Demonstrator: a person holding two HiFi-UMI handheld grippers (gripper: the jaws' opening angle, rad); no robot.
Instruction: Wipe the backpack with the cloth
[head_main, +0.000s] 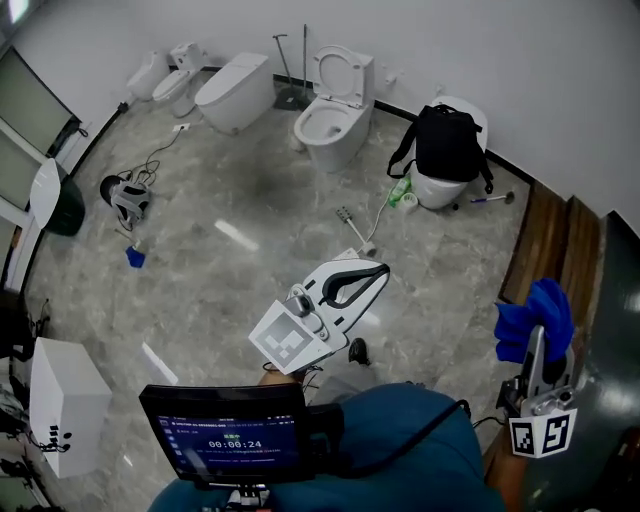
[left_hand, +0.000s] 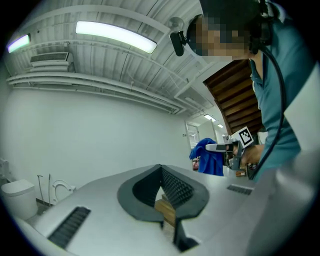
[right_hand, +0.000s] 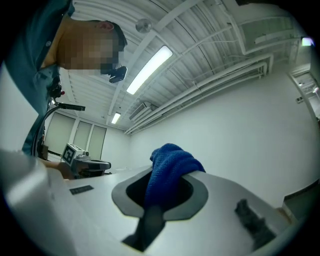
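The black backpack rests upright on a white toilet against the far wall, well away from both grippers. My right gripper is held low at the right, pointing upward, shut on a blue cloth that bunches above its jaws. The cloth fills the gap of the right gripper in its own view. My left gripper hovers over the floor in the middle, its jaws meeting at the tips with nothing between them. The left gripper view shows that gripper aimed at the ceiling, with the cloth beyond.
Several white toilets line the far wall. Wooden steps rise at the right. A white box stands at the left, a blue scrap and cabled device lie on the floor. A screen sits at my chest.
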